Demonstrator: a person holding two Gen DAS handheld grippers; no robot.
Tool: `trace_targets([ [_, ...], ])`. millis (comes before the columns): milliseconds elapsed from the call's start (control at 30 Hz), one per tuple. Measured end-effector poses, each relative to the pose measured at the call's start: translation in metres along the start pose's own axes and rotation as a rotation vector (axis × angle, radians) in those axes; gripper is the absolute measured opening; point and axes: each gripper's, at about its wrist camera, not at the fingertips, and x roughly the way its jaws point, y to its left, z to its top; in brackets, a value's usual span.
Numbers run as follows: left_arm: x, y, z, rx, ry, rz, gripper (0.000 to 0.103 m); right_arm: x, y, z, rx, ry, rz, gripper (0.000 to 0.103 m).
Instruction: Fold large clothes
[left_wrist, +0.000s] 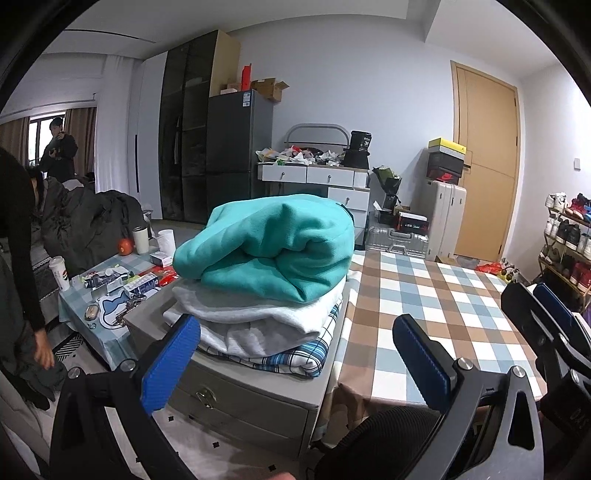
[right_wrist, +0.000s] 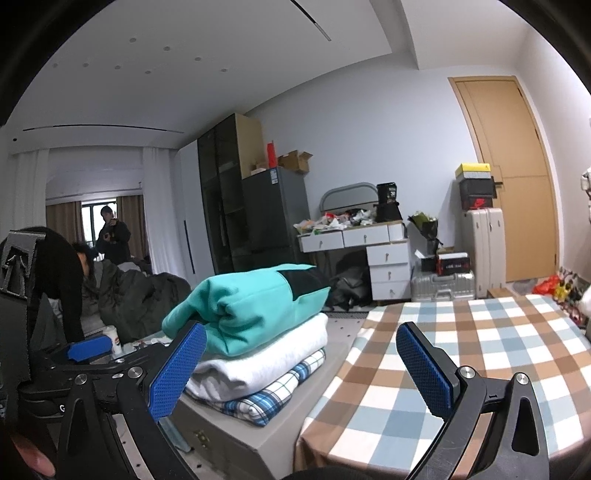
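Observation:
A folded teal sweatshirt (left_wrist: 273, 251) tops a stack with a folded white garment (left_wrist: 258, 321) and a blue plaid one (left_wrist: 295, 356) on a grey drawer cabinet (left_wrist: 236, 398). The stack also shows in the right wrist view, teal sweatshirt (right_wrist: 243, 310) on top. My left gripper (left_wrist: 295, 354) is open and empty, just short of the stack. My right gripper (right_wrist: 301, 363) is open and empty, in front of the stack and the checked tablecloth (right_wrist: 480, 354). The right gripper also shows at the right edge of the left wrist view (left_wrist: 546, 317).
The checked table (left_wrist: 443, 310) stands right of the cabinet. A low table (left_wrist: 110, 288) with cups and clutter is at the left, next to a bending person (left_wrist: 18, 240). Suitcases (left_wrist: 439, 221), a white dresser (left_wrist: 325, 181) and a shoe rack (left_wrist: 565, 236) line the back.

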Motion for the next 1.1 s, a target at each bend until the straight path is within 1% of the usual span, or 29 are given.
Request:
trace_targets([
  [633, -0.007, -0.002, -0.002, 0.005, -0.003, 0.008, 0.101, -0.003, 0.004, -0.001, -0.005, -0.003, 0.000, 0.103],
  [1100, -0.009, -0.010, -0.003, 0.036, -0.006, 0.022, 0.101, -0.003, 0.004, -0.004, 0.007, 0.001, -0.001, 0.103],
])
